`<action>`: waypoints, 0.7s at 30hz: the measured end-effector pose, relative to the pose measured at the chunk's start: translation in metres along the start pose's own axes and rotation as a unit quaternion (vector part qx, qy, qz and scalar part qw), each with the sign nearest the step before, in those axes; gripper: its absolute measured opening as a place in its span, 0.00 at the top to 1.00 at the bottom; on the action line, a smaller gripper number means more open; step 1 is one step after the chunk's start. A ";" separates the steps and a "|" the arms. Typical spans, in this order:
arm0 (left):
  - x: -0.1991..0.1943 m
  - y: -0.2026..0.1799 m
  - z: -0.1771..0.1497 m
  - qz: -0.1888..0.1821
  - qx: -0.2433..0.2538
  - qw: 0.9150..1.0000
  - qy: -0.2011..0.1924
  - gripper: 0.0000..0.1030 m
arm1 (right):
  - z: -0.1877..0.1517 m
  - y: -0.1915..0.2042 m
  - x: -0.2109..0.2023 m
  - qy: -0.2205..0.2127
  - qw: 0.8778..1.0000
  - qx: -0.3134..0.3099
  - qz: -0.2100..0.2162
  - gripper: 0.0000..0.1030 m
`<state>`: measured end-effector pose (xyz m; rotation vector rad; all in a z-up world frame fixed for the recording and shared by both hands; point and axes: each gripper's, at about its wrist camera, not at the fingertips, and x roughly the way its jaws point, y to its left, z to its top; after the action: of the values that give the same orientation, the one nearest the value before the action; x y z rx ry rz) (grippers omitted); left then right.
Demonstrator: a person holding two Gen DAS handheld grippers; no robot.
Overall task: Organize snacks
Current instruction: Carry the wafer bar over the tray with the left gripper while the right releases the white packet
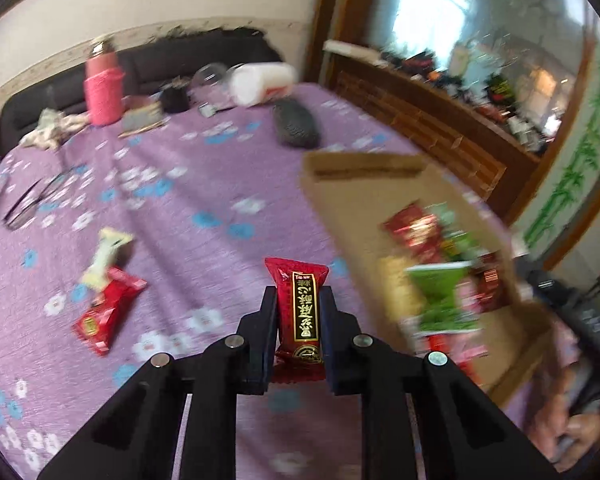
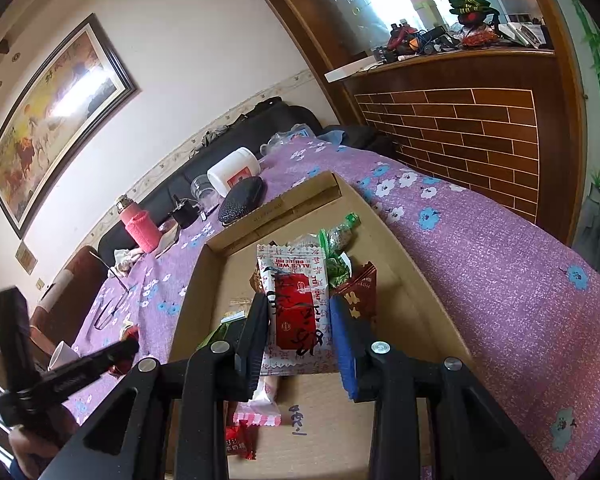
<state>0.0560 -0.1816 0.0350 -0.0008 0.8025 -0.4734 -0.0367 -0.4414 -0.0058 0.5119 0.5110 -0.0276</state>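
1. Left gripper [image 1: 298,312]: its fingers are pinching a red snack packet [image 1: 299,316] between them. The packet stands upright, its long axis running along the fingers, and it is held clear above the purple floral cloth [image 1: 204,184] of the bench.

2. Right gripper [image 2: 298,320]: its fingers are pinching a white-and-red packet [image 2: 296,308], again long axis along the fingers. It hangs directly over the inside of the cardboard box [image 2: 384,216].

3. Deciding relation: from the left gripper the cardboard box [image 1: 364,200] lies to the right and slightly farther off, with several packets already inside. The red snack packet is not yet over its rim. The right gripper is the nearer of the two; judged, it needs only to release, while the left must travel right across the near wall first.

4. Remaining on the cloth, to the near left of the left gripper: a red packet [image 1: 108,316] and a cream packet [image 1: 106,256], touching or overlapping; blur prevents telling which.

5. Risk, judged: both grippers converging on the same box could crowd each other.
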 end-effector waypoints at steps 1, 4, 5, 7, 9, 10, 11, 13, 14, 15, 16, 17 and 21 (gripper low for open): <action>-0.002 -0.007 0.001 -0.011 0.002 1.000 -0.005 0.82 | 0.000 0.000 0.001 0.001 1.000 0.000 -0.001 0.67; -0.006 -0.031 0.004 -0.055 0.011 0.998 -0.016 0.82 | 0.000 0.001 0.002 0.004 1.000 -0.003 -0.002 0.67; -0.005 -0.042 0.004 -0.071 0.017 0.997 -0.016 0.82 | 0.000 0.002 0.002 0.004 1.000 -0.004 -0.003 0.67; 0.000 -0.060 0.004 -0.092 0.030 0.995 -0.009 0.82 | 0.000 0.003 0.004 0.007 1.000 -0.006 -0.005 0.67; 0.005 -0.078 0.000 -0.105 0.043 0.994 0.001 0.82 | -0.001 0.003 0.005 0.010 1.000 -0.006 -0.008 0.67; 0.010 -0.084 -0.002 -0.110 0.048 0.993 0.007 0.82 | -0.001 0.002 0.006 0.013 1.000 -0.005 -0.010 0.67; 0.015 -0.090 -0.005 -0.113 0.051 0.992 0.013 0.82 | -0.001 0.002 0.007 0.014 1.000 -0.004 -0.010 0.67; 0.020 -0.100 -0.013 -0.113 0.059 0.992 0.022 0.82 | -0.001 0.001 0.007 0.015 1.000 -0.003 -0.011 0.67; 0.023 -0.103 -0.016 -0.112 0.063 0.991 0.026 0.82 | 0.000 0.001 0.008 0.016 1.000 -0.003 -0.011 0.67; 0.025 -0.106 -0.018 -0.112 0.067 0.991 0.028 0.82 | 0.000 0.001 0.008 0.017 1.000 -0.003 -0.011 0.67; 0.025 -0.107 -0.020 -0.112 0.070 0.991 0.028 0.82 | 0.000 0.001 0.009 0.018 1.000 -0.003 -0.011 0.67; 0.025 -0.108 -0.022 -0.111 0.074 0.991 0.028 0.82 | 0.000 0.002 0.010 0.020 1.000 -0.004 -0.012 0.67; 0.026 -0.109 -0.022 -0.113 0.080 0.990 0.027 0.82 | -0.001 0.003 0.011 0.023 1.000 -0.008 -0.013 0.66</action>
<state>0.0114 -0.2862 0.0208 0.0695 0.8189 -0.7549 -0.0271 -0.4370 -0.0098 0.4907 0.5618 -0.0366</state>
